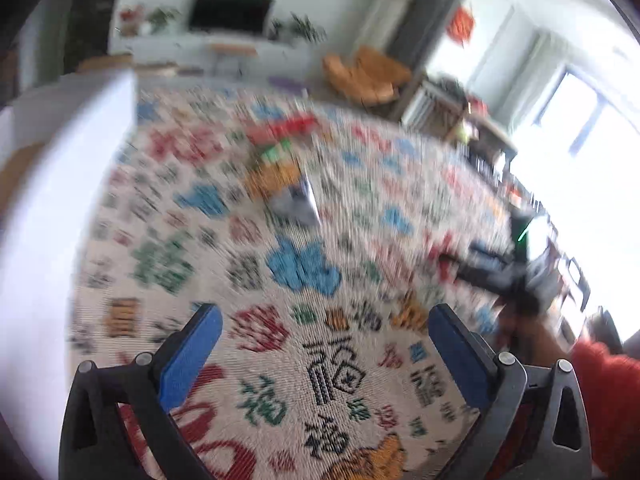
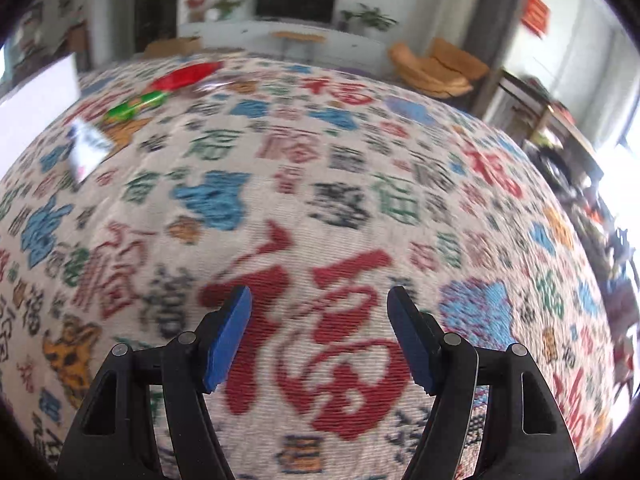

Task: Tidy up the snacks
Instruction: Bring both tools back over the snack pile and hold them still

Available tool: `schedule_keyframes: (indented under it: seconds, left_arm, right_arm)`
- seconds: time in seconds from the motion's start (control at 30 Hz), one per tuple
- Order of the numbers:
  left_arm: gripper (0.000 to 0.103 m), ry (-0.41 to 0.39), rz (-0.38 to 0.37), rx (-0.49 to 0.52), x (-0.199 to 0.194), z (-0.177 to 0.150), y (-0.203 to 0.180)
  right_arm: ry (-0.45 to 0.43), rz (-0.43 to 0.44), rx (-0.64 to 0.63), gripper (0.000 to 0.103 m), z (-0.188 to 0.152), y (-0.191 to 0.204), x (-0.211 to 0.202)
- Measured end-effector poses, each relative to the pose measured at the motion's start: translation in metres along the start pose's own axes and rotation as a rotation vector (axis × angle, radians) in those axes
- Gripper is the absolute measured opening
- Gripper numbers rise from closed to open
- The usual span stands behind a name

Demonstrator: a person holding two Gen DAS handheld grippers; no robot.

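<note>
Left wrist view, left gripper [image 1: 324, 344] spread wide and empty over patterned cloth [image 1: 304, 360], blurred snack packets [image 1: 280, 164] mid-cloth near white box [image 1: 60, 208]; right gripper [image 2: 320, 332] parted, empty, packets [image 2: 132, 108] toward far-left edge.

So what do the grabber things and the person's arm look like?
Each gripper, left and right, is a black frame with triangle-shaped holes and round silver bolts. The two fingers carry flat blue pads. In the left view, the right gripper also shows a small green light, and the person wears a red sleeve. No cables show.
</note>
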State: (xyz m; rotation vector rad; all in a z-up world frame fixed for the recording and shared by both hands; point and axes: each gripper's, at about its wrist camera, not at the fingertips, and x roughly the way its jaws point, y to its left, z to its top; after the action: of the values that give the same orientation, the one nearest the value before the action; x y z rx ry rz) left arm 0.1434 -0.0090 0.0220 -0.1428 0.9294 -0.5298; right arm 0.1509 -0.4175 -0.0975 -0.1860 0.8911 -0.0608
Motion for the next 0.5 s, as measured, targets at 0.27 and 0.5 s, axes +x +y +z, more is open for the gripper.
schedule_keyframes:
  seconds: [0.27,0.5]
  left_arm:
    - [0.101,0.038,0.243,0.069,0.081,0.006,0.026]
    - [0.103,0.032,0.343,0.081,0.096,0.009,0.038]
  right_arm:
    - [0.025,0.112,0.141,0.079,-0.005,-0.026,0.005]
    - [0.029,0.097,0.147,0.083,-0.003,-0.029,0.012]
